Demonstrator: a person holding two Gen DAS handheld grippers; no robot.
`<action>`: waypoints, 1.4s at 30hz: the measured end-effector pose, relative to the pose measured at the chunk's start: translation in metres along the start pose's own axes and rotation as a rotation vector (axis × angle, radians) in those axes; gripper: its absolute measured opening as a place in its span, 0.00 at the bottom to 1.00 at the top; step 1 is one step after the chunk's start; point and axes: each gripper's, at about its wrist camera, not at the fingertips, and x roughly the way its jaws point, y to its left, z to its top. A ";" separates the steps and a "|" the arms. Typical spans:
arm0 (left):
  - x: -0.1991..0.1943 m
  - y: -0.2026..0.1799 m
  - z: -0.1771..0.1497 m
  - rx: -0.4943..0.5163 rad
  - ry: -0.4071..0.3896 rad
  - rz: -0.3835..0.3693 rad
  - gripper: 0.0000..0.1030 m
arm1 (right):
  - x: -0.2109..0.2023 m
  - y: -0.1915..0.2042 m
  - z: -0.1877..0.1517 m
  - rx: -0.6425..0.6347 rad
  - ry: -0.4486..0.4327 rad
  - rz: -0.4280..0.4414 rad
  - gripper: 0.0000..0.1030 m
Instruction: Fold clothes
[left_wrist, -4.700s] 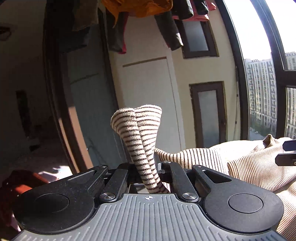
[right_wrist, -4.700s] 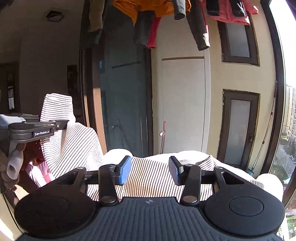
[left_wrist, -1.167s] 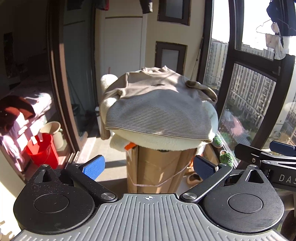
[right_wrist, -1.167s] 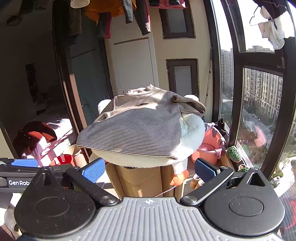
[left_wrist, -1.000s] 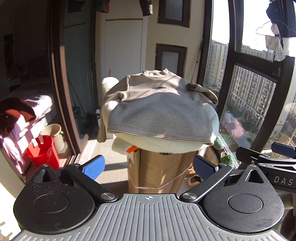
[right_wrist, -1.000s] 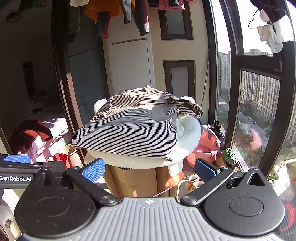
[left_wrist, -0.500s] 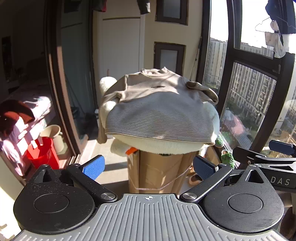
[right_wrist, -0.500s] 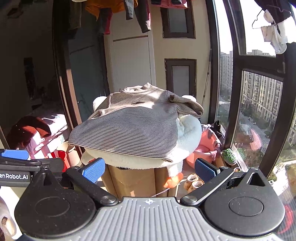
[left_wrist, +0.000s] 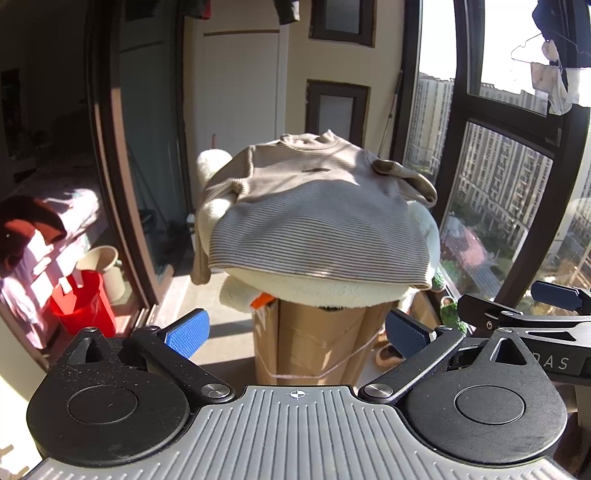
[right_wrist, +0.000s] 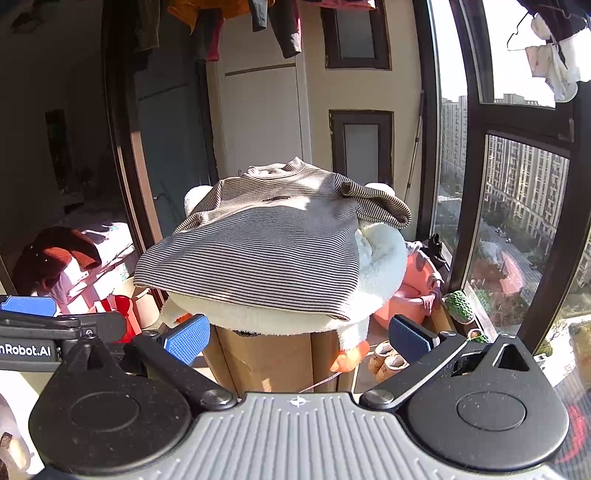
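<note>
Because it lies spread flat over a white fleece pad (left_wrist: 317, 291) atop a cardboard box (left_wrist: 314, 343), the striped sweater (left_wrist: 317, 221) presents sleeves and hem for folding. Left gripper (left_wrist: 295, 334) and right gripper (right_wrist: 297, 338): jaws wide apart, empty, held short of the near hem, probably for sizing up the first grasp.

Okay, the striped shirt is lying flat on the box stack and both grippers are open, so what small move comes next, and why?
Probably bring the right gripper forward to the sleeve bunched at the shirt's right shoulder. Both jaws stand wide open and empty, well short of the shirt, which lies spread on the fleece pad; that sleeve looks loose and unfolded, so folding it inward seems the natural start.
</note>
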 end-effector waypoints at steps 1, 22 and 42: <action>0.000 0.000 0.000 -0.001 0.001 0.000 1.00 | 0.002 0.002 -0.002 -0.001 0.002 -0.001 1.00; 0.010 0.023 0.000 -0.020 0.026 0.022 1.00 | -0.107 0.055 -0.192 -0.012 0.041 0.026 1.00; 0.024 0.043 0.002 -0.049 0.056 0.044 1.00 | -0.090 0.090 -0.212 -0.042 0.078 0.043 1.00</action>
